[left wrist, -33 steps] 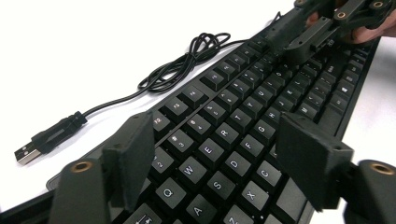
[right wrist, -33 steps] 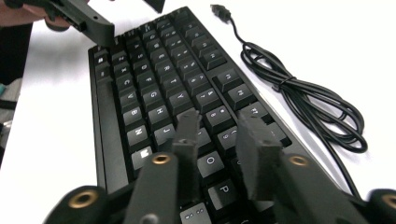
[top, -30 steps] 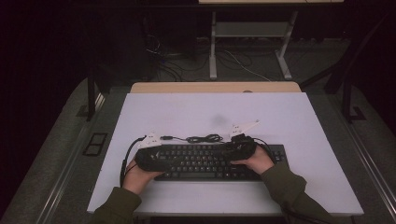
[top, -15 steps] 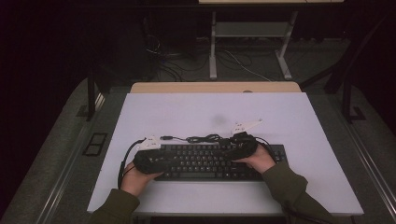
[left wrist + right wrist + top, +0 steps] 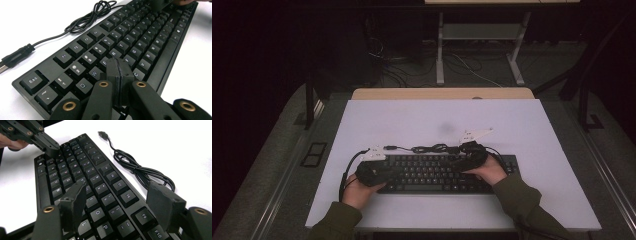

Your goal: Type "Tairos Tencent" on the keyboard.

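Observation:
A black keyboard [image 5: 432,172] lies on the white table near its front edge, with its cable [image 5: 432,148] coiled behind it. My left gripper [image 5: 119,63] has just been closing. Its jaws now stand pressed together with nothing between them, tips just over the letter keys [image 5: 140,37] on the left half. My right gripper [image 5: 117,190] has just been opening. Its jaws stand wide apart above the right half of the keys [image 5: 75,170] and hold nothing. Across the keyboard I see the left gripper [image 5: 51,148], its tip at the far keys.
The keyboard's USB plug [image 5: 15,56] lies loose on the table [image 5: 412,120] behind the left end. The coiled cable [image 5: 140,172] rests beside the function row. Past the table's far edge is a dark floor with desk legs [image 5: 439,55] and wires.
Both hands stay in place over the keyboard. No shift of the keyboard or cable shows in the high view.

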Demonstrator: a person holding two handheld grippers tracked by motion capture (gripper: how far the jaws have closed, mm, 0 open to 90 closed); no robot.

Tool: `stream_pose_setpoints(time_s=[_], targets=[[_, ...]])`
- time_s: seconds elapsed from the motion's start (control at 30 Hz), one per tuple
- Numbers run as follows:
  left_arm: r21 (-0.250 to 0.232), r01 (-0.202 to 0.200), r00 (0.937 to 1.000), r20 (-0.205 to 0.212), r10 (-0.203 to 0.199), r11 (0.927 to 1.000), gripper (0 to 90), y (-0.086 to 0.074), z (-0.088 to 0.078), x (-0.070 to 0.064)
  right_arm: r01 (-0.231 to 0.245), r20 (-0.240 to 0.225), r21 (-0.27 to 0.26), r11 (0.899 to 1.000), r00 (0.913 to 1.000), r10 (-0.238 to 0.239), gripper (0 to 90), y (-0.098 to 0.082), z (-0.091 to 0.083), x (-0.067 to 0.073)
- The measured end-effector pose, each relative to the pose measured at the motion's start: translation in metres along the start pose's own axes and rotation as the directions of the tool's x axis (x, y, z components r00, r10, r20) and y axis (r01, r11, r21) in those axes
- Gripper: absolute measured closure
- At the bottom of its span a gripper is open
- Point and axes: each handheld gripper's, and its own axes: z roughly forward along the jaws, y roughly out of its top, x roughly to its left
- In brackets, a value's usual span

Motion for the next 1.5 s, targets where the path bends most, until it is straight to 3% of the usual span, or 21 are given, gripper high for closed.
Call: stream_pose_setpoints(time_s=[0.9, 1.5], targets=[[0.033, -0.007, 1.0000, 0.004, 0.007, 0.9994, 88.7, -0.0026, 0.0092, 0.0012, 0.004, 0.013, 0.000, 1.000, 0.9999, -0.004, 28.7, -0.0003, 0.0005, -0.0004], [0.018, -0.007, 1.0000, 0.005, 0.007, 0.9998, 88.8, -0.0012, 0.0063, 0.0012, 0.003, 0.013, -0.002, 1.000, 0.9999, -0.003, 28.7, -0.0002, 0.0006, 0.0002]])
